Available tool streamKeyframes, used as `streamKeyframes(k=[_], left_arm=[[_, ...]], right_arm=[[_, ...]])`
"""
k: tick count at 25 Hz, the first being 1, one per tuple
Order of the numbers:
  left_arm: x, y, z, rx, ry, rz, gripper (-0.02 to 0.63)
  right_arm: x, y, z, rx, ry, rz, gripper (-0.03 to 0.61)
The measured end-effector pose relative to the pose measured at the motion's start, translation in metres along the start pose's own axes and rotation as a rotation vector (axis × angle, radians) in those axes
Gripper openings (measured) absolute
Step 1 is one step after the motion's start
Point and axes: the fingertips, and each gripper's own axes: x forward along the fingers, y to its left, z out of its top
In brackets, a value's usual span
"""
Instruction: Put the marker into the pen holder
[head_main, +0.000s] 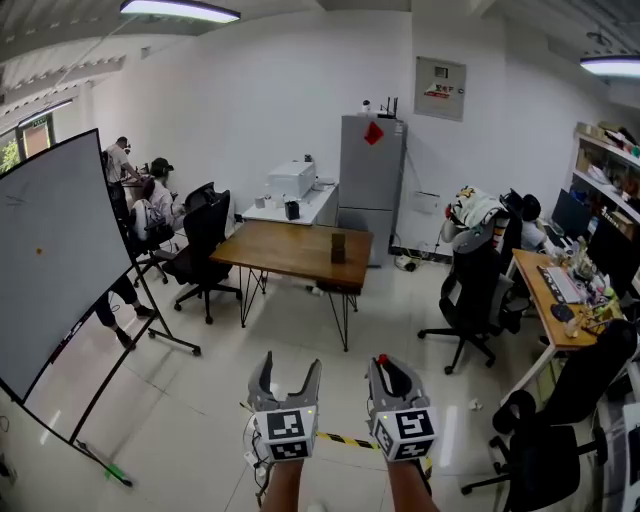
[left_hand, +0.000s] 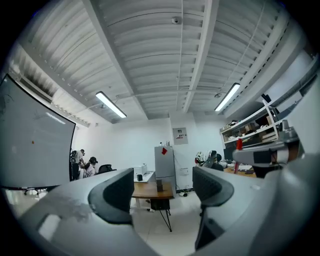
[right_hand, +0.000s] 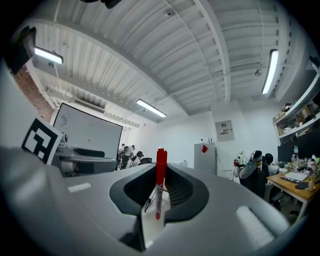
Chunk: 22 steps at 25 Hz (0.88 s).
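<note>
Right tool (right_hand: 161, 192) clamps the marker (right_hand: 161, 165) between its jaws (standing upright).

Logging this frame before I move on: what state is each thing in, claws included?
left claw: open, empty.
right claw: shut on the marker.
marker: held upright, not yet in the holder.
pen holder: standing on the wooden table, far off, contents unclear.
ceiling light: on.
</note>
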Motion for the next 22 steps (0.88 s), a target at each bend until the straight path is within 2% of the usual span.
streamKeyframes(k=[5,8,12,17,22], left_arm=[[0.038,0.046,-0.014,-0.004,0.02,-0.003,0.374],[0.058,0.055,-0.029,-0.012,0.05,-0.023,0.374],[0.085,0.058,-0.038,-0.04,0.056,-0.049,0.374],[0.127,0.076,-0.056,-0.046,0.063,-0.027,0.374],[0.186,0.09,-0.07,-0.041,0.095,0.009,0.365]], right_arm=[[0.063,0.019,-0.01,-0.009,0.022,0.016,0.055],[0.089,0.022,-0.021,-0.011,0.049,0.023,0.055],[0.116,0.013,-0.025,-0.033,0.068,0.012,0.055],[0.16,-0.001,-0.042,-0.028,0.07,0.022,0.055],[0.224,-0.025,-0.055,-0.004,0.064,0.067,0.055]])
